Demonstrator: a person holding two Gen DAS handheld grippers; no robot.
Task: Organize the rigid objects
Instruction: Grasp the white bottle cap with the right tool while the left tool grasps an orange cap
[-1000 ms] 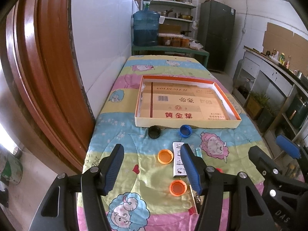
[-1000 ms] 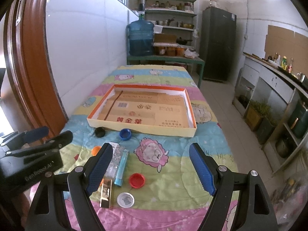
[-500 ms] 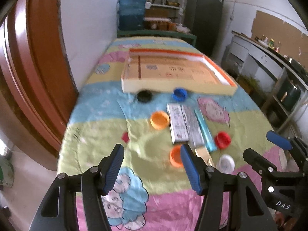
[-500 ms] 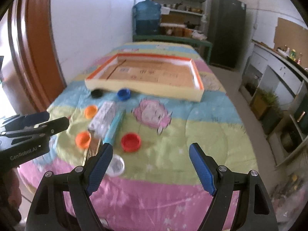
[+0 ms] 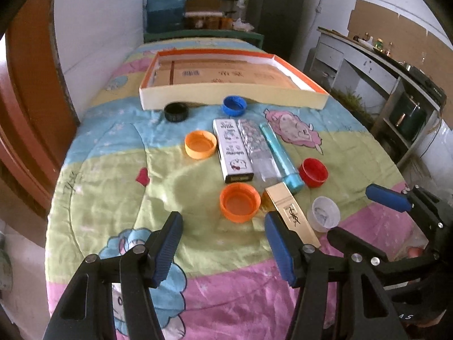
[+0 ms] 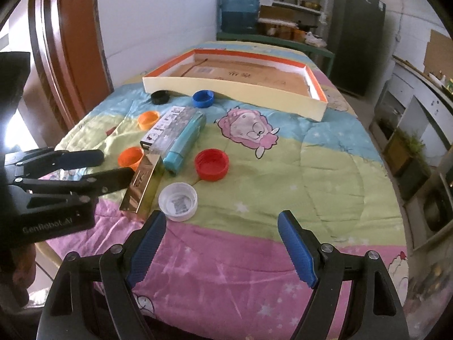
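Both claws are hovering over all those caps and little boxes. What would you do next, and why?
Probably lower the right gripper onto the white cap: its jaws are closing with nothing between them, that cap lies nearest, and the tray holds none of the items yet.

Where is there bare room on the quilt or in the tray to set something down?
The tray floor is bare. So is the quilt right of the red cap, and left of the orange caps. Between tray and grippers, caps and boxes crowd the middle.
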